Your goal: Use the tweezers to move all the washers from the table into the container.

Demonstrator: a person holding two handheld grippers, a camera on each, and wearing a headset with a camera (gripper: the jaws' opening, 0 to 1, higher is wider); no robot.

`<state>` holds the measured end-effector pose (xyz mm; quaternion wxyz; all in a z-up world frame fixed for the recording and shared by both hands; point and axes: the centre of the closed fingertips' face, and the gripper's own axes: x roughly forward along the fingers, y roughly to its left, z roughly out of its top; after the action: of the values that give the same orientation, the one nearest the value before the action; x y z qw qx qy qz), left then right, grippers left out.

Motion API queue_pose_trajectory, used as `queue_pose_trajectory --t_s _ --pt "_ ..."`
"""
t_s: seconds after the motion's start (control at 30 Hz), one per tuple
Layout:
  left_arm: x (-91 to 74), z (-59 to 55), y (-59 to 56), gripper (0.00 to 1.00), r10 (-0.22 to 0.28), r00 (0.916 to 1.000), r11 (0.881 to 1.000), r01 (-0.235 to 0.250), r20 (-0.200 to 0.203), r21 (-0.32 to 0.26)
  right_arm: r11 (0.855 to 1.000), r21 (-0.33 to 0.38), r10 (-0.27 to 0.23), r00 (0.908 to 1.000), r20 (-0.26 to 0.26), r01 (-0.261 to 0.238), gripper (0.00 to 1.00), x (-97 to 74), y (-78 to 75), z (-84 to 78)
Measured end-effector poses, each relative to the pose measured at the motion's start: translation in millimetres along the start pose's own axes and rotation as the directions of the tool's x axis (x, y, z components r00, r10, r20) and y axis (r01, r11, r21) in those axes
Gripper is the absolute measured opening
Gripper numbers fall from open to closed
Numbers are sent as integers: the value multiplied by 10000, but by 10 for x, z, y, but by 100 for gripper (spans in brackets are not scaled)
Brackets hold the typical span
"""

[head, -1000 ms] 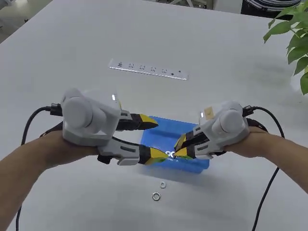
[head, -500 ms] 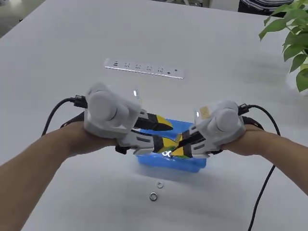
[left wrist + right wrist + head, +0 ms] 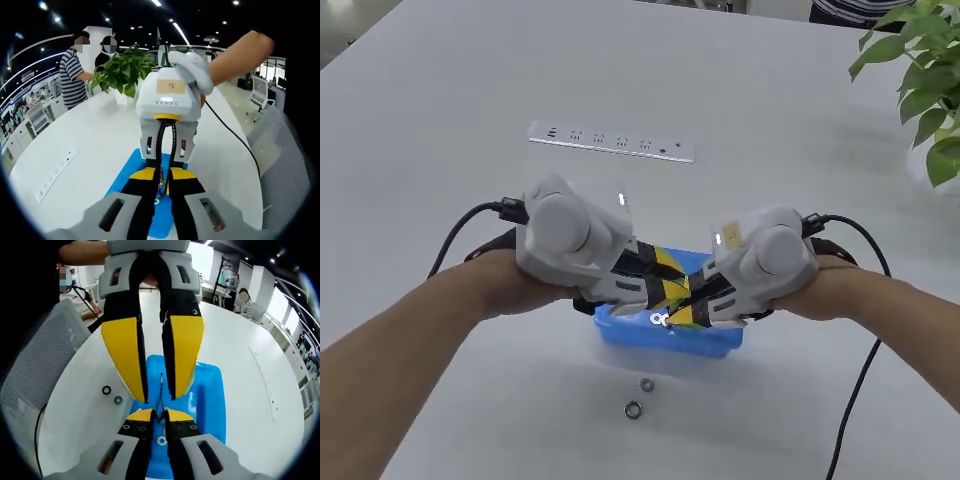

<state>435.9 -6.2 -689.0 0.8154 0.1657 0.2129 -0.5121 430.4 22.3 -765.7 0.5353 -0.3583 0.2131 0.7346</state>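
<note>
One loose washer (image 3: pixel 633 409) is seen on the bench (image 3: pixel 470 100) on the near side of the container (image 3: pixel 705 345), and another loose washer (image 3: pixel 647 385) lies between it and the container wall. Over the container the two grippers are met nose to nose, and much of its inside is hidden by them. The tweezers (image 3: pixel 161 387) are clamped between the nearly closed jaws of the right gripper (image 3: pixel 160 416). The jaws of the left gripper (image 3: pixel 161 176) are set narrowly apart on either side of the tweezers, and whether these are pressed cannot be told. A washer (image 3: pixel 161 441) is seen inside the container. Beyond the container, bare bench is left up to a power strip (image 3: pixel 610 143).
</note>
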Motion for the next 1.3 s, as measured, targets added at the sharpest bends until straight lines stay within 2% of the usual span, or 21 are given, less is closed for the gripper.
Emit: queue_pose_trajectory --t_s 0.2,0.7,1.3 --pt "8 6 -20 6 -43 10000 10000 43 -27 86 10000 -33 13 10000 -7 -13 10 0 14 -7" --pt "8 26 -80 5 -273 9996 9990 274 -35 365 10000 -52 36 9999 -106 -36 11 -20 39 -24" --pt "-42 170 -70 5 -294 9993 9993 288 243 244 9991 244 -335 9994 66 334 16 -156 28 42"
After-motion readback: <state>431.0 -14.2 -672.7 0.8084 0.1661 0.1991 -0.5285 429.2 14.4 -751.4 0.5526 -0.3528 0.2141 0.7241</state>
